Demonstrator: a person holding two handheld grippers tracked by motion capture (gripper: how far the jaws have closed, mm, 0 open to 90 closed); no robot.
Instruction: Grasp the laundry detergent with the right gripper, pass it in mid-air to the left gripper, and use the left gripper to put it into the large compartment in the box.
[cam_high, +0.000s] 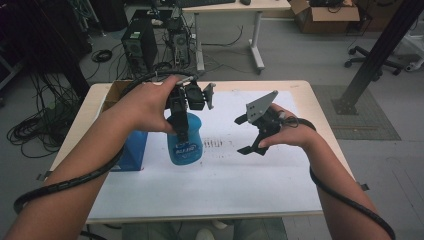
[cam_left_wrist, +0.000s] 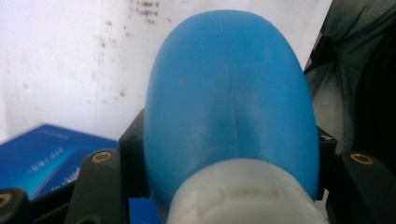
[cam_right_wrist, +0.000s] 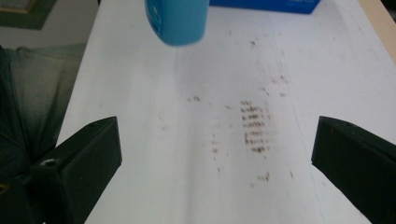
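Observation:
A blue plastic bottle (cam_high: 186, 145) with a white cap (cam_left_wrist: 243, 196) stands upright over the white sheet (cam_high: 225, 195). My left gripper (cam_high: 181, 131) comes down from above and is shut on the bottle's upper part. In the left gripper view the bottle (cam_left_wrist: 229, 93) sits pressed between both black jaws of the left gripper (cam_left_wrist: 229, 154). The bottle's base (cam_right_wrist: 177, 21) looks slightly lifted off the sheet. My right gripper (cam_high: 241, 136) hovers to the right of the bottle. It is open, and the right gripper (cam_right_wrist: 217, 135) has nothing between its jaws.
A flat blue box (cam_high: 132, 150) lies on the table left of the bottle. Dark smudges (cam_right_wrist: 254, 126) mark the sheet between the grippers. A cardboard box (cam_high: 114, 92) sits at the table's far left corner. Computers and cables stand on the floor beyond the table (cam_high: 320, 110).

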